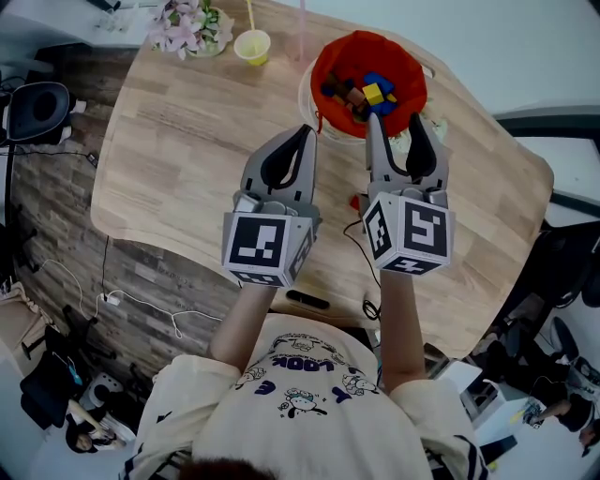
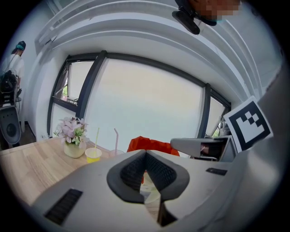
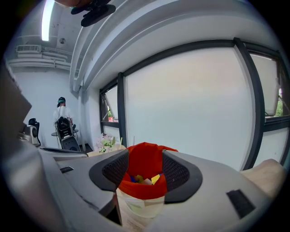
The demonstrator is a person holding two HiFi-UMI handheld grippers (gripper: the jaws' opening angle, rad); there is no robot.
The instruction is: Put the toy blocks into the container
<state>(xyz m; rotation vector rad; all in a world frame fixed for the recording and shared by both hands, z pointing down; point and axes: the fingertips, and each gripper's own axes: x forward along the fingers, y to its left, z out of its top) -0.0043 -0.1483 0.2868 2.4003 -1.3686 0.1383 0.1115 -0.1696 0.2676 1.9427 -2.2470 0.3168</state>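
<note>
Pointing at container (image 1: 330, 58): the right claw (image 1: 395, 122) sits just short of the near rim with its jaws wide apart and nothing between them. Its own view looks through the gap straight into the red mouth. An empty, open claw so close to the opening fits a drop there.
Left claw (image 1: 302, 131): the jaws are pressed together and empty. It hangs over bare bench (image 1: 178, 141) beside the right one, short of the container. It is probably parked there because it has nothing to carry.
Blocks (image 1: 366, 94): yellow, blue, brown and red pieces lie heaped in the bottom of the container. Neither claw holds one.
Container build: it is a pale tub with a red liner (image 3: 144, 192) folded over the rim. The fold keeps the mouth wide, so blocks can fall in without careful aim. It stands at the far side of the bench.
Leftovers: a small red thing (image 1: 356, 201) lies by a cable (image 1: 360, 246) just beside the right claw's body. It cannot be told whether this is a block.
Progress: the task looks near its end, unless that red thing counts.
Flowers (image 1: 186, 24) and cup (image 1: 251, 45): both stand at the far-left edge, well apart from the container and clear of the work.
</note>
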